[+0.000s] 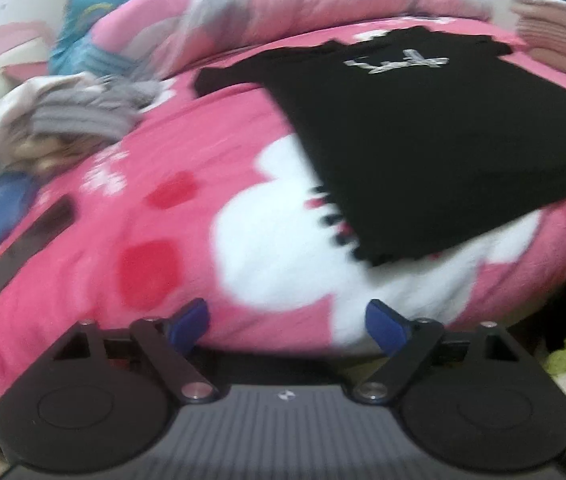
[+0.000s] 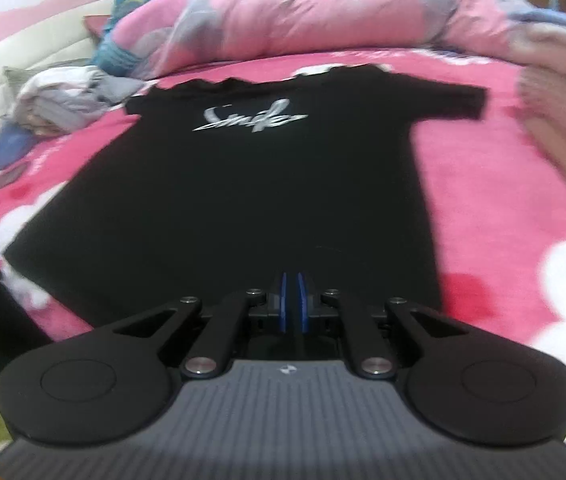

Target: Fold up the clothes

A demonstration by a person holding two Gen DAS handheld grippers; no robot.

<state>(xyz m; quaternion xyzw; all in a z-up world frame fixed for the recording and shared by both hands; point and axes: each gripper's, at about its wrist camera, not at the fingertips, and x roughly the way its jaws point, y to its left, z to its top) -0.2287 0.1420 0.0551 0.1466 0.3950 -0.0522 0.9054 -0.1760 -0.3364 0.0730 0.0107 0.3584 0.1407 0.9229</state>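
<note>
Left claw: the left gripper (image 1: pixel 287 322) stands with its blue pads (image 1: pixel 385 326) wide apart and nothing between them, over the pink bedspread (image 1: pixel 95 216).
Right claw: the right gripper (image 2: pixel 293 304) has its blue pads together with only a thin slit left; whether any cloth is pinched there cannot be told.
Just ahead of the right claw: the hem of the black T-shirt (image 2: pixel 243 200) lies right at the fingertips, and the shirt stretches away from them, spread flat, front up.
Ahead and right of the left claw: the same black T-shirt (image 1: pixel 423 152), its near hem well apart from the open pads.
Shirt, far end: a silver script print (image 2: pixel 249 120) on the chest; one short sleeve (image 2: pixel 455 100) stretched out to the right, beyond the right claw.
Far left of both claws: a heap of loose clothes (image 2: pixel 59 100), grey, white and blue, beside the shirt's left shoulder.
Farthest: a rolled pink quilt (image 2: pixel 303 12) across the bed behind the collar, with a teal bundle (image 2: pixel 139 0) at its left end.
</note>
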